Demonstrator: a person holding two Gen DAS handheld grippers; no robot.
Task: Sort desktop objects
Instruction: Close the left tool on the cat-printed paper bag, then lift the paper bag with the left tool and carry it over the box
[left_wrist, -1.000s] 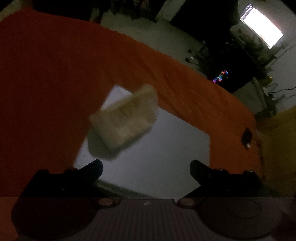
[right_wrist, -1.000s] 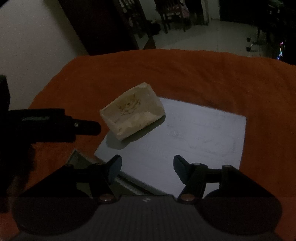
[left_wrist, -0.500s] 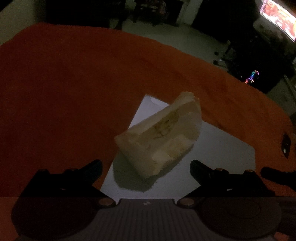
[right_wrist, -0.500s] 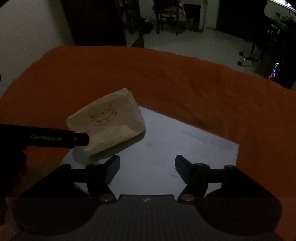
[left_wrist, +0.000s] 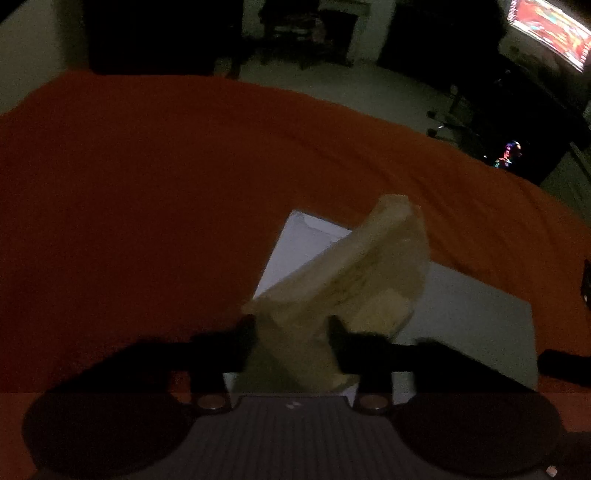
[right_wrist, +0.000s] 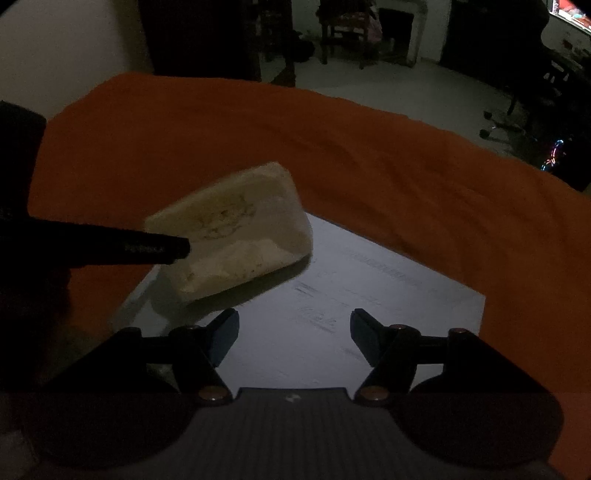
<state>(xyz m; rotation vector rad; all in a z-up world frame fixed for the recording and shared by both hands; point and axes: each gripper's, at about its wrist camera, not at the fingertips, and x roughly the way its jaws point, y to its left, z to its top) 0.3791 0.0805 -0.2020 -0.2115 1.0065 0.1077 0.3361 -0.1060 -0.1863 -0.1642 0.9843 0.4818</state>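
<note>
While the left hand-held gripper pinches the near corner of the cream paper bag, the bag rests on a white sheet on the orange-covered table. Judged step: grasping. Next: lift without tearing. Right hand-held gripper hovers spread, holding nothing.

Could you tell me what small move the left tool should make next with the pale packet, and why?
Probably lift it a little. The left tool has its fingers closed against the near end of the pale packet, which rests tilted on the white sheet. The right tool hangs open, apart from both.
</note>
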